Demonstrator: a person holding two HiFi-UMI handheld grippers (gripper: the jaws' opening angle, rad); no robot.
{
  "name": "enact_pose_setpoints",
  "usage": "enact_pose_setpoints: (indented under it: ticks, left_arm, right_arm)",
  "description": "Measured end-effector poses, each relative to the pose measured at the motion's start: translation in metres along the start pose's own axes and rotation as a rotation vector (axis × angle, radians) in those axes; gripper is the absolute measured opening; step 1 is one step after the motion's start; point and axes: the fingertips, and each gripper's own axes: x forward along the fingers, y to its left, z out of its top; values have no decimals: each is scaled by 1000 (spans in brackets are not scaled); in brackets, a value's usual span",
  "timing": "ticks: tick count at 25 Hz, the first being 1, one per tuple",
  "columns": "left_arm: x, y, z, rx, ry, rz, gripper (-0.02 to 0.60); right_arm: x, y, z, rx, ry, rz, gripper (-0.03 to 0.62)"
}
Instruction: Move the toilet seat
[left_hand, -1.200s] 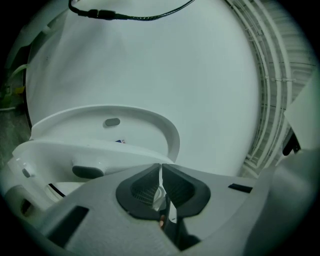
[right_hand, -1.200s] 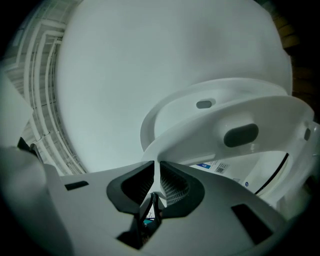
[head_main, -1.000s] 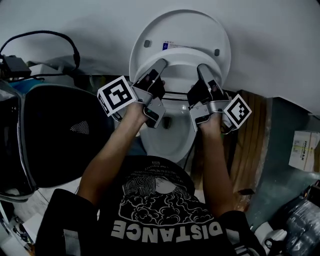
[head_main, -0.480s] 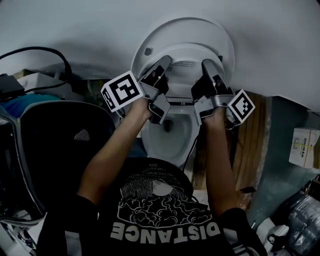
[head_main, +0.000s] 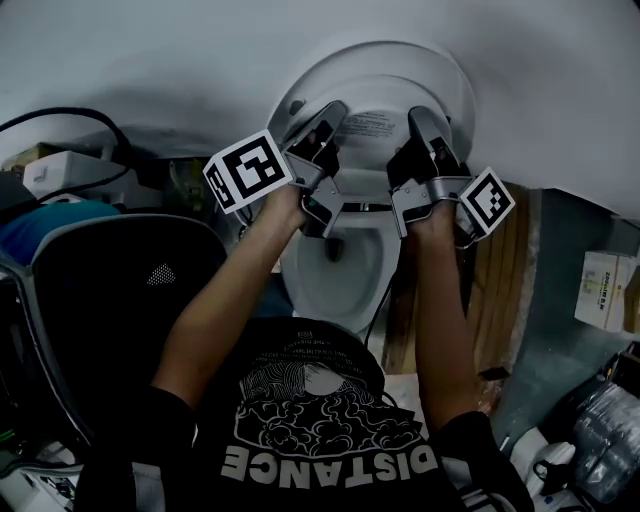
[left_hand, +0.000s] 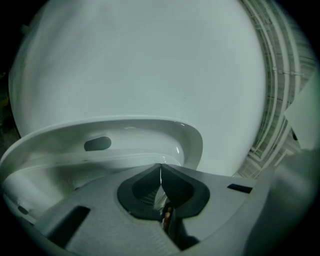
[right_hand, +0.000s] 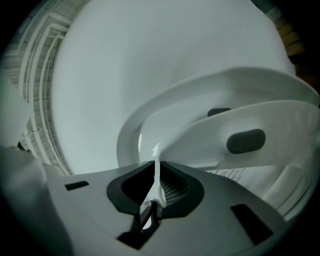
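The white toilet seat (head_main: 372, 98) stands raised, close under the upright lid (head_main: 385, 58), above the open bowl (head_main: 345, 275). My left gripper (head_main: 328, 118) is shut on the seat's left rim, and my right gripper (head_main: 420, 122) is shut on its right rim. In the left gripper view the pads of the left gripper (left_hand: 160, 169) meet with only a thin white sliver between them, under the seat (left_hand: 130, 135). In the right gripper view a white edge of the seat (right_hand: 215, 132) runs down between the pads of the right gripper (right_hand: 156, 167).
A black chair (head_main: 120, 300) stands close on the left, with cables (head_main: 60, 125) behind it. A wooden panel (head_main: 505, 300) and a small box (head_main: 605, 290) are to the right of the bowl. The white wall (head_main: 150, 60) is right behind the lid.
Both grippers have moved up and toward the wall with the seat, which now stands steeper and nearer the lid. The head view has shifted a little.
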Motion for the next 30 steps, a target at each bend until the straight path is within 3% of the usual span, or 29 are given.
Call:
enact_pose_setpoints:
  ticks: [12, 21, 26, 30]
  left_arm:
    - [0, 7, -1, 20, -9, 12, 15]
    - [-2, -9, 1, 69, -13, 25, 15]
    - [0, -12, -4, 95, -7, 50, 15]
    - [-9, -26, -30, 137, -4, 65, 15]
  right_arm:
    - [4, -3, -3, -24, 9, -33, 43]
    - [3, 22, -11, -75, 59, 5, 43]
    - [5, 27, -15, -161, 105, -9, 43]
    - [-20, 35, -21, -264, 161, -6, 41]
